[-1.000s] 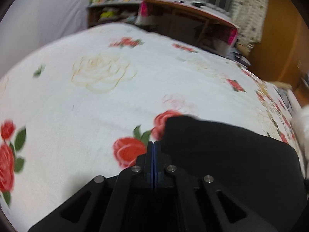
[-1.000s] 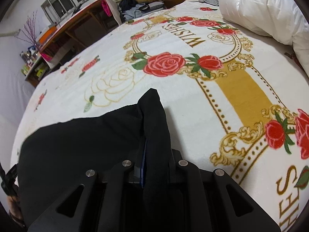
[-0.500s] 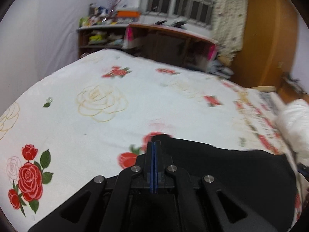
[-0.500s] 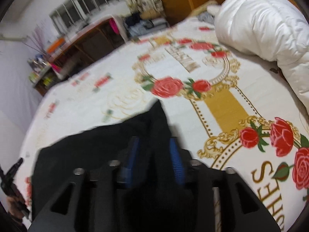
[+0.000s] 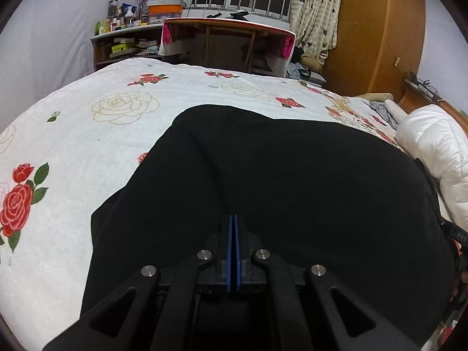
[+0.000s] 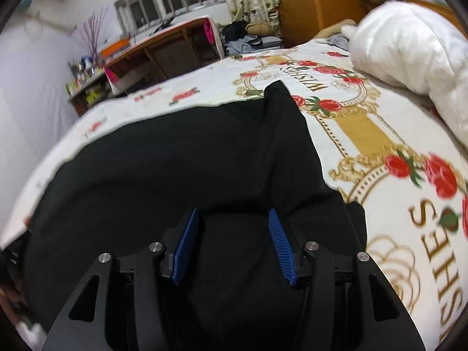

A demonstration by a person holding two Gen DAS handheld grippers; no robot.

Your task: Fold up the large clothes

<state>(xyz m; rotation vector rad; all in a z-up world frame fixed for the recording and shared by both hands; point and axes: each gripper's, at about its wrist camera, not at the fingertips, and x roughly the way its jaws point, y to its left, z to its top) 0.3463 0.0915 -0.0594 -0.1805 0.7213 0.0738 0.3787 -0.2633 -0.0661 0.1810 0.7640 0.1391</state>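
Note:
A large black garment (image 5: 292, 175) lies spread on the rose-printed bedspread (image 5: 87, 146). My left gripper (image 5: 233, 216) hovers over the garment's near part, its blue pads pressed together with nothing visible between them. In the right wrist view the same garment (image 6: 175, 169) fills the middle, and a folded corner of it points away towards the gold-framed print. My right gripper (image 6: 233, 212) is over the garment's near edge and its jaws are opening. Black cloth lies below the gap, and the pads (image 6: 187, 234) stand clear of it.
A puffy white duvet (image 6: 409, 44) is heaped on the bed's right side. Past the bed's far edge stand a wooden desk (image 5: 228, 41), a cluttered shelf (image 5: 122, 41) and an orange-brown wardrobe (image 5: 374, 29). Bare bedspread (image 6: 365, 134) lies to the right of the garment.
My right gripper, shut on a fold of the garment before, has opened and let it go. Both grippers have drawn back, so more of the garment shows ahead of them.

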